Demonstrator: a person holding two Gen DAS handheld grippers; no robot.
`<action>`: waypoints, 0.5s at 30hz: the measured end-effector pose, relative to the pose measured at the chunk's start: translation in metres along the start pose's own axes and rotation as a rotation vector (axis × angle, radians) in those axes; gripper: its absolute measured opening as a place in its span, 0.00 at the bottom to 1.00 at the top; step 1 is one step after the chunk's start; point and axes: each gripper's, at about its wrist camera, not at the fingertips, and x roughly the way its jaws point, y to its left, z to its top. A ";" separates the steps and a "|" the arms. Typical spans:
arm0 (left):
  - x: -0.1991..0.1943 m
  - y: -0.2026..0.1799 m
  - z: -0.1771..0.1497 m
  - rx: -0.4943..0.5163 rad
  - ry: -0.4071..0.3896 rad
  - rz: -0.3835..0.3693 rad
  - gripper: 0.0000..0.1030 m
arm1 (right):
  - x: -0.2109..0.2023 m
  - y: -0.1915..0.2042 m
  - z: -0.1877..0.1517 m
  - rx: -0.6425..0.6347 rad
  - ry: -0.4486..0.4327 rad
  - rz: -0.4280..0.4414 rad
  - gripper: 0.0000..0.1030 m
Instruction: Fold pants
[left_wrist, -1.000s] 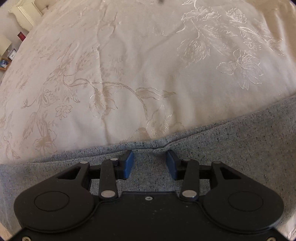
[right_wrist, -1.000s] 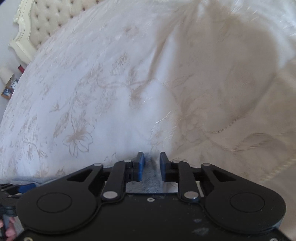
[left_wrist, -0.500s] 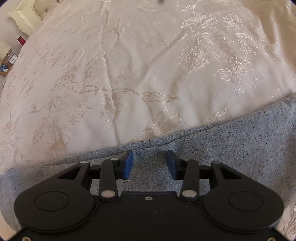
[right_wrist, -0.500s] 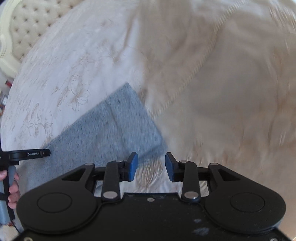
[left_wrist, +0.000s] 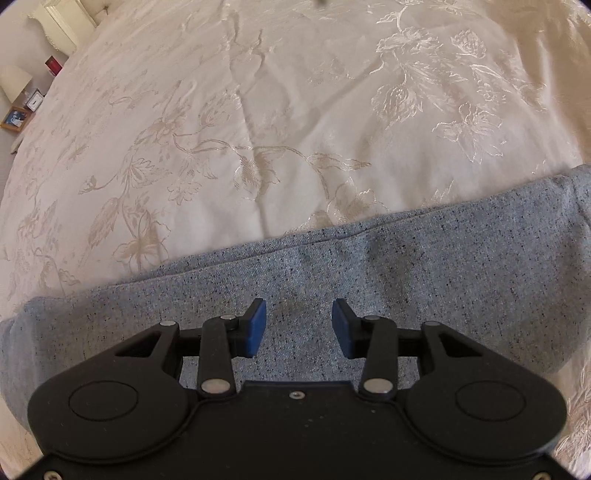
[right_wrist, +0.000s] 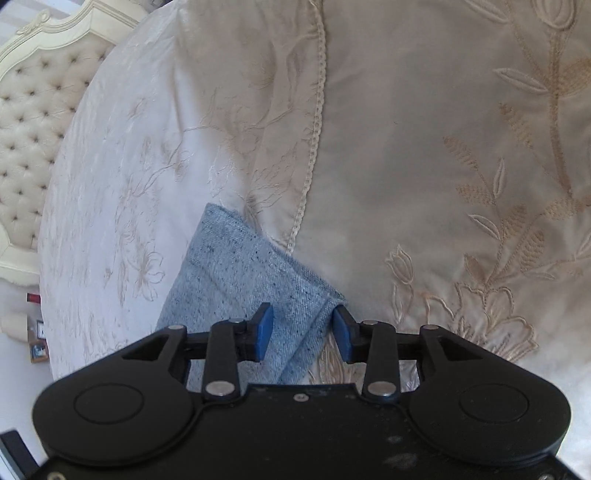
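Observation:
The grey-blue speckled pants (left_wrist: 424, 269) lie folded in a long flat band across the cream floral bedspread (left_wrist: 258, 110). My left gripper (left_wrist: 298, 314) hovers over the middle of that band, open, its blue pads apart with only flat cloth beneath them. In the right wrist view one end of the pants (right_wrist: 236, 273) lies beside an embroidered pillow (right_wrist: 424, 147). My right gripper (right_wrist: 303, 314) is above that end's corner, jaws opening. The hem edge shows between the pads, but they do not press it.
A tufted cream headboard (right_wrist: 33, 110) stands at the left of the right wrist view. A bedside table with a lamp and picture frames (left_wrist: 18, 110) sits past the bed's left edge. Bedspread stretches beyond the pants.
The right gripper let go of the cloth it pinched, widened its jaws, rolled and moved over the pants' end by the pillow. The left gripper rose and drew back, showing more of the pants.

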 end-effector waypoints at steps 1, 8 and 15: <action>-0.002 0.001 -0.003 -0.006 0.002 -0.007 0.49 | 0.002 -0.001 0.001 0.012 0.002 0.001 0.39; 0.000 -0.005 -0.022 -0.029 0.059 -0.056 0.49 | -0.003 -0.014 -0.001 0.063 -0.028 0.064 0.11; 0.002 -0.010 -0.023 -0.035 0.064 -0.072 0.49 | -0.032 0.009 -0.009 -0.095 -0.073 0.068 0.10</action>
